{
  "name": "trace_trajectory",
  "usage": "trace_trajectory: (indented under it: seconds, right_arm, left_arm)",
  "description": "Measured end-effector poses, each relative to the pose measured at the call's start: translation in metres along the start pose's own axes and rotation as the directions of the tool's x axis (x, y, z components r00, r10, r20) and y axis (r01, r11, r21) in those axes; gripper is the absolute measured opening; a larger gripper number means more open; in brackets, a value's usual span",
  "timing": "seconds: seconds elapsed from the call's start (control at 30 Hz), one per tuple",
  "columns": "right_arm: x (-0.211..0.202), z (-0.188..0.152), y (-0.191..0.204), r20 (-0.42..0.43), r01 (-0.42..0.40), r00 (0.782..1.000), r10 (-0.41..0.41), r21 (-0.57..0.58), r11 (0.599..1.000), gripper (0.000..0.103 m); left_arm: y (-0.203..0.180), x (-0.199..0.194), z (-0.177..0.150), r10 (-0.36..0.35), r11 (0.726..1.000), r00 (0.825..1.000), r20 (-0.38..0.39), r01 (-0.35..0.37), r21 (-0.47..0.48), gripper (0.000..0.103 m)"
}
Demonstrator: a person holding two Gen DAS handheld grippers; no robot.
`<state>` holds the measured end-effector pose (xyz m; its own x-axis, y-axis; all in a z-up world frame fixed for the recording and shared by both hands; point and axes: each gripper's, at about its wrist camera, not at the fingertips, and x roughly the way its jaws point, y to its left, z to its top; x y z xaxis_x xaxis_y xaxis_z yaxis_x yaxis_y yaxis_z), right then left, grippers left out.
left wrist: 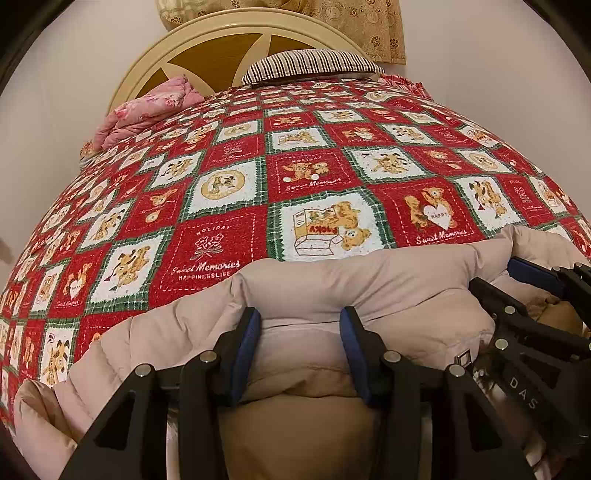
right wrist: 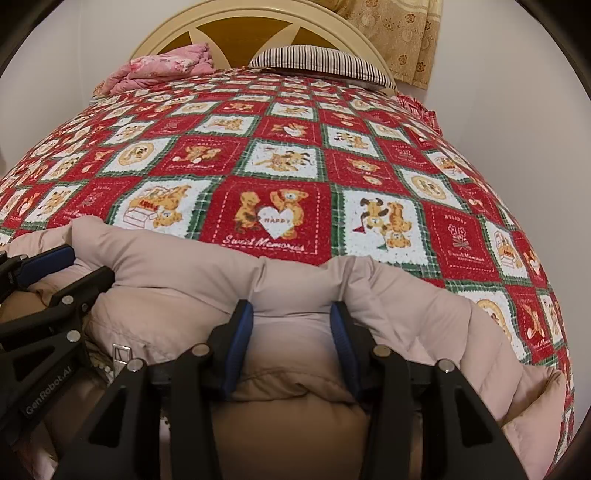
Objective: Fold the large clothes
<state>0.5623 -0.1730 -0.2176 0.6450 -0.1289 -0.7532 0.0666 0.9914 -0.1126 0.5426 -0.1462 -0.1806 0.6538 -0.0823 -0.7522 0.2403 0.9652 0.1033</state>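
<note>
A puffy pale pink down jacket with a tan lining lies bunched at the near edge of the bed. It also shows in the right wrist view. My left gripper is shut on a thick padded fold of the jacket, fabric bulging between its blue pads. My right gripper is shut on another fold of the same jacket edge, just to the right. Each gripper shows at the side of the other's view. A metal zipper pull lies between them.
The bed is covered by a red, white and green teddy-bear patchwork blanket. At its far end lie a folded pink floral quilt and a striped pillow against a cream headboard. A gold curtain hangs behind.
</note>
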Motion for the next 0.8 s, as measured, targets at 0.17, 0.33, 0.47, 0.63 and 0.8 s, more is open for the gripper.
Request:
trace_trajectory:
  seconds: [0.17,0.33,0.47,0.63,0.8]
  right_arm:
    - [0.0001,0.0004,0.0004,-0.001,0.001,1.0,-0.001,-0.001,1.0,0.047]
    - [0.0001,0.0006,0.0007,-0.001,0.001,1.0,-0.001,-0.002,1.0,0.047]
    - [0.0002,0.0004,0.0009,-0.001,0.003,1.0,-0.003,-0.004,1.0,0.047]
    - [0.0006,0.0006,-0.0004,-0.001,-0.001,1.0,0.001,-0.001,1.0,0.047]
    - [0.0008,0.0009,0.0004,-0.002,0.001,1.0,-0.001,-0.003,1.0,0.047]
  left_arm:
    - [-0.0003,0.0003,0.0001,0.001,1.0,1.0,-0.002,-0.001,0.001,0.047]
    - [-0.0002,0.0003,0.0002,0.002,1.0,1.0,-0.003,-0.002,0.002,0.048]
    - [-0.0004,0.0007,0.0006,0.003,1.0,1.0,-0.004,-0.003,0.003,0.048]
    - [-0.0007,0.0011,0.001,0.003,1.0,1.0,-0.005,-0.003,0.003,0.048]
    - [-0.0017,0.0014,0.0015,0.01,1.0,1.0,-0.006,-0.01,0.008,0.048]
